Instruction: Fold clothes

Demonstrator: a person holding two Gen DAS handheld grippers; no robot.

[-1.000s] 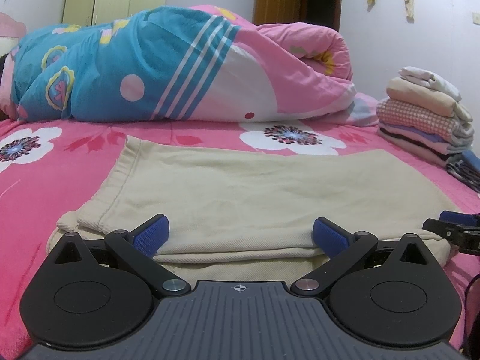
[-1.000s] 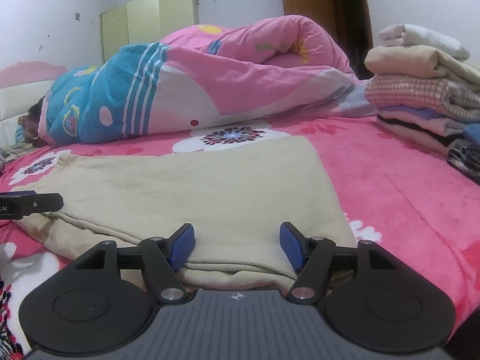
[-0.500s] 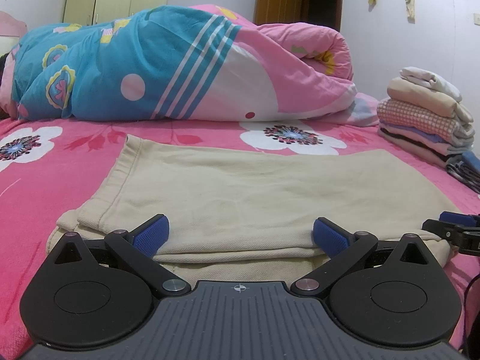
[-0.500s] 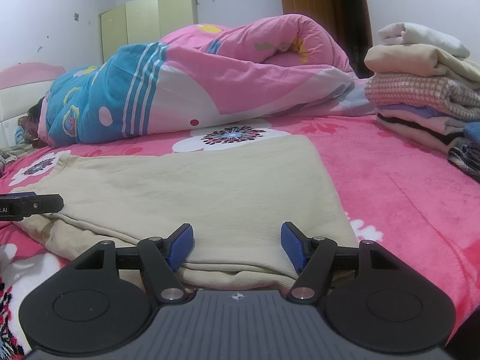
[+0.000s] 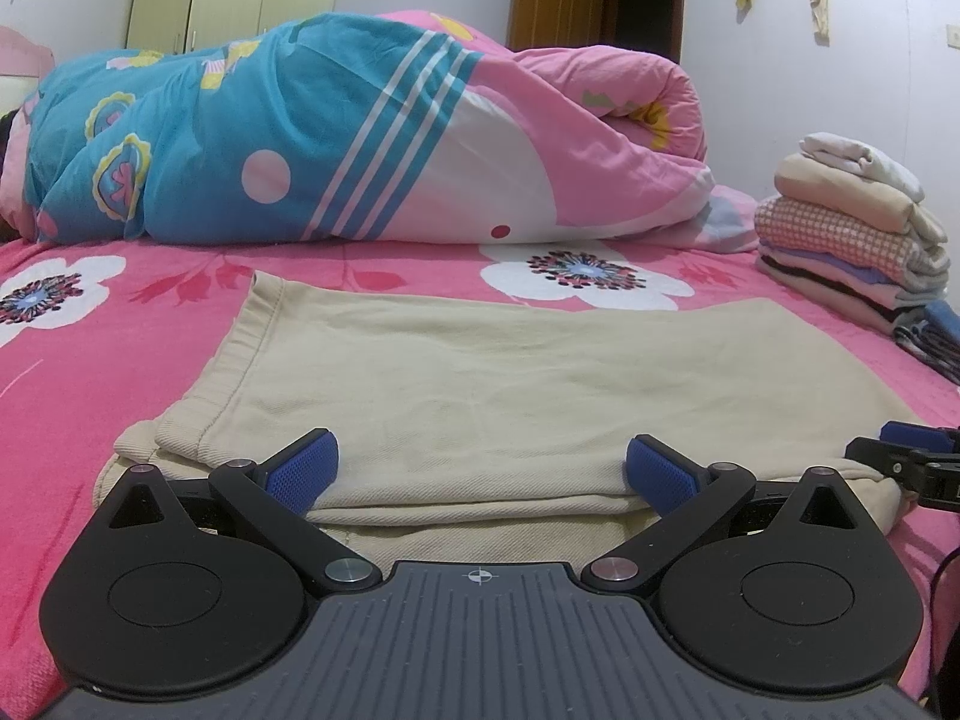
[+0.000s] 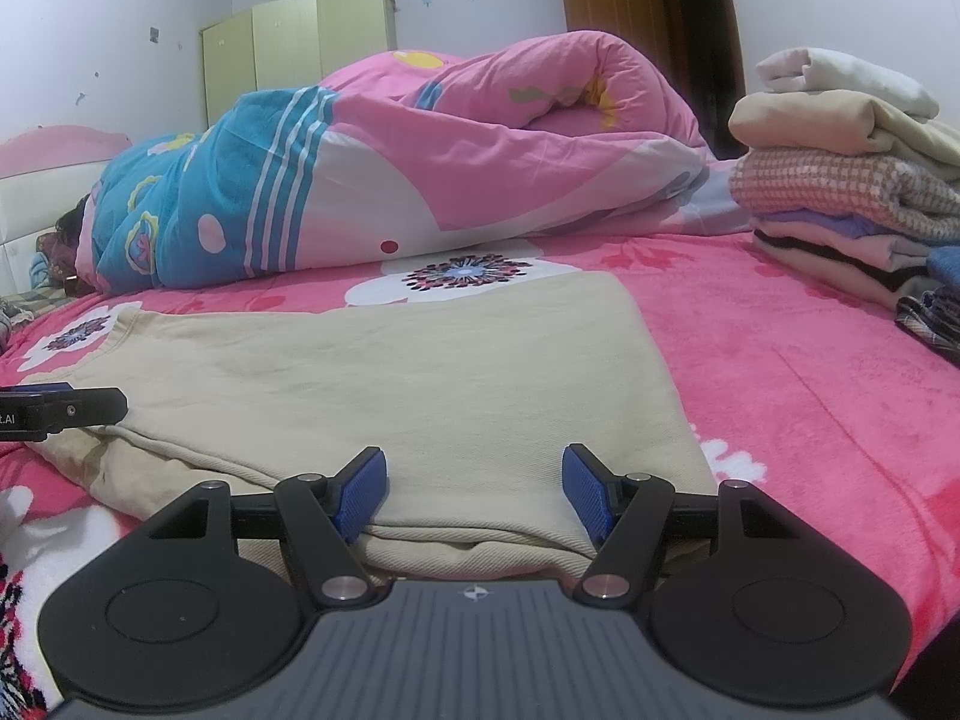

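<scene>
Beige garment (image 5: 480,372) lies folded flat on the pink flowered bedspread (image 5: 120,360), its near layered edge right at both grippers, with a rolled quilt (image 5: 360,138) beyond it and a stack of folded clothes (image 5: 852,234) off to the right. The left gripper (image 5: 480,471) stands with its jaws spread wide, the blue pads (image 5: 300,471) either side of the near hem and clamping nothing. The right gripper (image 6: 474,495) is likewise released over the garment's right end, though whether its pads brush the cloth is hard to tell from this low angle.
</scene>
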